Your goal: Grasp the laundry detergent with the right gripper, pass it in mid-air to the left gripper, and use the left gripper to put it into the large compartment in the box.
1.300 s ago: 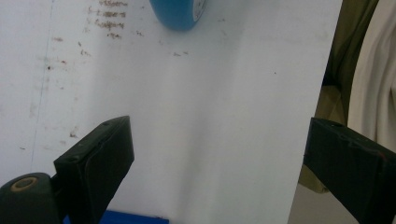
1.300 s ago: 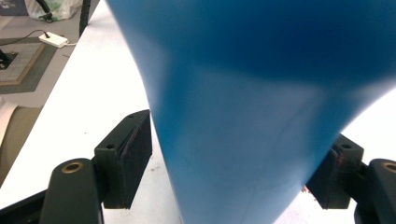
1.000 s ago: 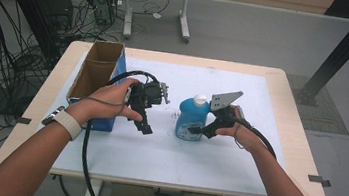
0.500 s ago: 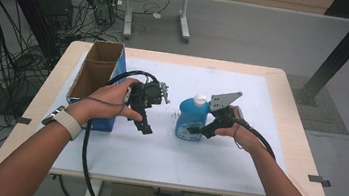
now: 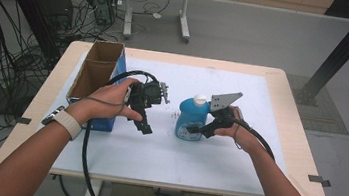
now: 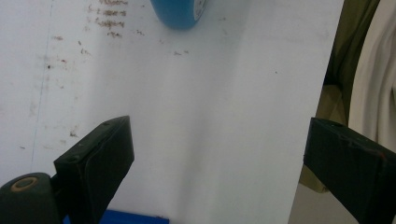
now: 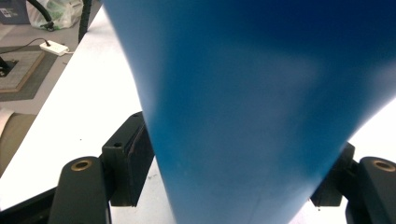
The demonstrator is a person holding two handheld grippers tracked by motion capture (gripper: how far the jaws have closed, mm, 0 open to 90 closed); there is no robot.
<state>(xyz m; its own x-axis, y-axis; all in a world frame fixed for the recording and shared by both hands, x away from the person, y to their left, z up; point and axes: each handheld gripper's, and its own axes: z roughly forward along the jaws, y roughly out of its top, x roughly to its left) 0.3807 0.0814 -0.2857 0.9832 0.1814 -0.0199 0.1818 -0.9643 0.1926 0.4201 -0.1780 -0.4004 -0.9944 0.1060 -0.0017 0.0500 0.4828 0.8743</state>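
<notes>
Blue bottle (image 5: 191, 119) upright at mid-table, the right gripper (image 5: 198, 129) just closing its jaws onto the lower body (squeeze squarely, low, before lifting), left gripper (image 5: 144, 124) open, empty, beside the cardboard box (image 5: 95, 76).

In the right gripper view the bottle (image 7: 261, 107) is a blue blur, cut off at the top and bottom edges, so its cap and base are out of frame. Where the right claw (image 7: 233, 172) meets the bottle's sides is hidden behind its bulk (contact cannot be told). In the left gripper view the bottle (image 6: 180, 11) is cut off by the top edge. In the high view, the box (image 5: 95, 76) hides its own inside, and the specks (image 5: 174, 113) left of the bottle are too small to identify.
</notes>
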